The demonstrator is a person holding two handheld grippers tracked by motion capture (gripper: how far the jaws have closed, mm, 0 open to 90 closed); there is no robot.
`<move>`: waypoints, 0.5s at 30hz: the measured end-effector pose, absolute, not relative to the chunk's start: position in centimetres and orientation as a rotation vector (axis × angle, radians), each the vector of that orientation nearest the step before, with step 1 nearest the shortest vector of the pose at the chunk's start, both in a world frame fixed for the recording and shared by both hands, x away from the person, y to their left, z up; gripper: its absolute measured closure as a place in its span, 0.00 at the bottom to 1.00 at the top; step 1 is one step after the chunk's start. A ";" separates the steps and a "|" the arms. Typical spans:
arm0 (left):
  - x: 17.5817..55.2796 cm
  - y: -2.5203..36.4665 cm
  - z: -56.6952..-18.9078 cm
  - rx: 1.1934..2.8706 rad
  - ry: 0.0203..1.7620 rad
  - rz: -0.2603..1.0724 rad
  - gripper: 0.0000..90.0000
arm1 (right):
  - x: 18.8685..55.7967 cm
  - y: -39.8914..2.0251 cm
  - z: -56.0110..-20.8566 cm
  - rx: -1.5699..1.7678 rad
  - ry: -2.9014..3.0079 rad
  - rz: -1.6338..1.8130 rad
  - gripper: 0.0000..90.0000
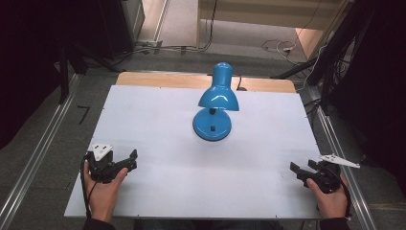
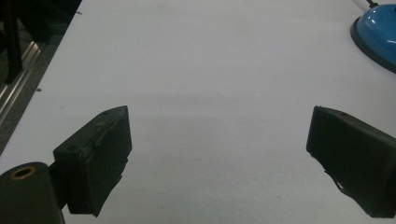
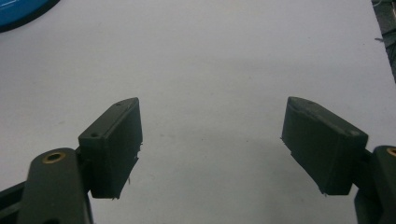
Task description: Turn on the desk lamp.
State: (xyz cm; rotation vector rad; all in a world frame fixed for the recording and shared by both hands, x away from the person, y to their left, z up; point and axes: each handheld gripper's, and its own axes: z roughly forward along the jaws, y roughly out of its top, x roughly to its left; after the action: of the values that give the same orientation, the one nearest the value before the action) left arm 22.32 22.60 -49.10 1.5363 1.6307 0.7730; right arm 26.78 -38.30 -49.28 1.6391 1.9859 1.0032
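A blue desk lamp [image 1: 216, 103] stands upright on its round base near the middle of the white table [image 1: 158, 120], its shade tilted toward the near side. My left gripper [image 1: 128, 160] rests at the table's near left, held by a hand, its jaws wide open over bare white surface. My right gripper [image 1: 299, 170] lies at the near right, also open and holding nothing. In the left gripper view [image 2: 219, 149] the lamp base [image 2: 378, 32] sits at the top right. The right gripper view [image 3: 210, 140] catches the edge of the base [image 3: 21, 11] at the top left.
The lamp's cord [image 1: 239, 82] runs off the table's far edge. Metal rails [image 1: 38, 153] flank both sides of the table, with dark stands and cables on the floor beyond. A wooden strip [image 1: 163, 79] lines the table's far edge.
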 end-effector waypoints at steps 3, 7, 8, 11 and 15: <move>22.4 22.4 -49.1 1.560 1.620 0.772 0.08 | 26.9 -38.2 -49.3 1.638 1.983 1.007 0.21; 22.5 22.3 -49.2 1.560 1.622 0.761 0.08 | 26.9 -37.9 -49.1 1.643 1.981 1.018 0.21; 22.5 22.3 -49.3 1.555 1.623 0.758 0.08 | 26.9 -37.8 -49.1 1.642 1.984 1.020 0.21; 22.5 22.2 -49.2 1.553 1.617 0.754 0.08 | 27.1 -37.5 -49.1 1.647 1.986 1.036 0.21; 22.6 22.0 -49.2 1.553 1.602 0.753 0.08 | 27.4 -36.9 -48.7 1.652 1.975 1.054 0.21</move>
State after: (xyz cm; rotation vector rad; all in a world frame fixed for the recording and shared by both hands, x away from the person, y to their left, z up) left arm 22.61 22.05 -49.15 1.5535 1.6024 0.7530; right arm 27.36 -36.94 -48.69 1.6517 1.9755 1.0539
